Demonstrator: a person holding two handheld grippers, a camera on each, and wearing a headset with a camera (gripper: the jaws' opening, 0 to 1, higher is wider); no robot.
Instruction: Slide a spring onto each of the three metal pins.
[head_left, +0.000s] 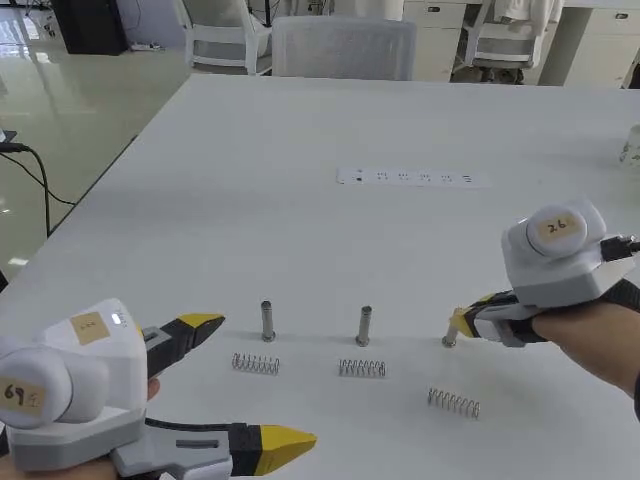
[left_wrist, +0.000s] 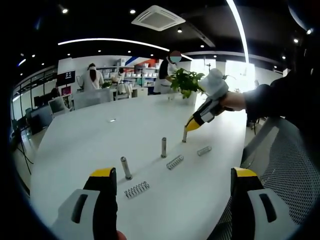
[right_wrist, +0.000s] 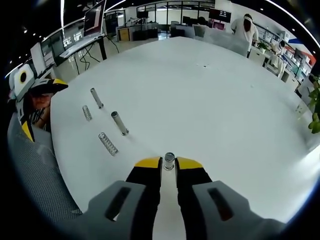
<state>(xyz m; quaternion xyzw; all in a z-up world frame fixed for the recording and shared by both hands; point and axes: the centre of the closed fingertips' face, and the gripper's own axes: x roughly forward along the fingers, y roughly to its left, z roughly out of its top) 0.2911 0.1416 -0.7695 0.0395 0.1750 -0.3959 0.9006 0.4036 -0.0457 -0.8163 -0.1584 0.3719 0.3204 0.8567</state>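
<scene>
Head view: three metal pins stand upright in a row on the white table (head_left: 300, 180): left pin (head_left: 267, 320), middle pin (head_left: 364, 326), right pin (head_left: 450, 338). Flat just in front of each lie the left spring (head_left: 256, 364), middle spring (head_left: 361, 369) and right spring (head_left: 453, 403). The left gripper (head_left: 258, 380) sits low and near. The right gripper (head_left: 460, 325) reaches in from the right.

Left gripper view: its tongs are spread wide, holding nothing.

Right gripper view: the yellow tips are pressed together, pinching the top of the right pin.
</scene>
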